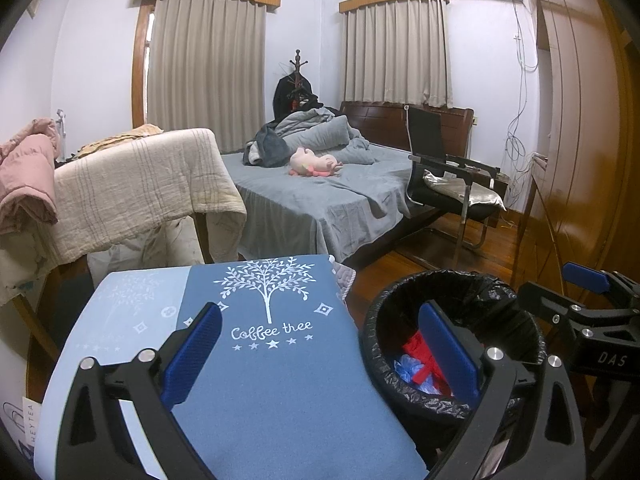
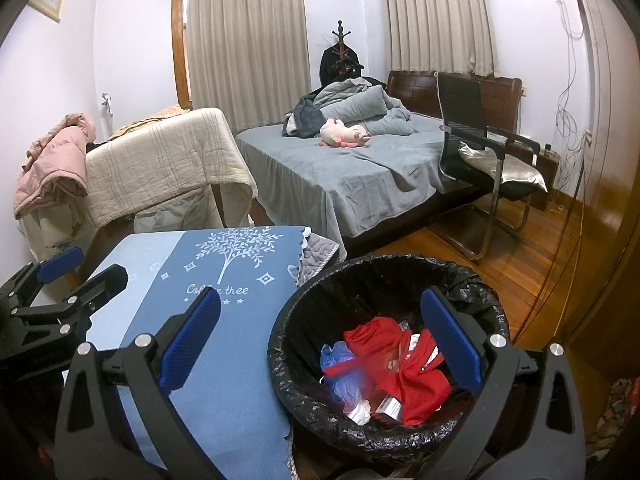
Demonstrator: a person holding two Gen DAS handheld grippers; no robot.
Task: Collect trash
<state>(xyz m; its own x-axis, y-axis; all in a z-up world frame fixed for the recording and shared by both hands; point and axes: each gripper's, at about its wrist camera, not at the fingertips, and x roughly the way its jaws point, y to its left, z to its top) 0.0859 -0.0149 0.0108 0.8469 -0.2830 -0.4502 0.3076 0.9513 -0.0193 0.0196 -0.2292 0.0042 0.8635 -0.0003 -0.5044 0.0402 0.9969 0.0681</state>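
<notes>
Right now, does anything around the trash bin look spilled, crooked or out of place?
Nothing looks spilled. The trash bin stands upright with its black liner folded over the rim, and the red and blue trash sits inside. Both grippers, left and right, are open and empty.

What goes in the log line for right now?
left gripper: open, empty | right gripper: open, empty | bin: red trash inside | table: beside bin

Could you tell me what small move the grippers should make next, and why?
Probably draw the right gripper back from the trash bin. Both grippers are open and empty, red and blue trash already lies inside the bin, and no loose trash shows on the blue cloth.
</notes>
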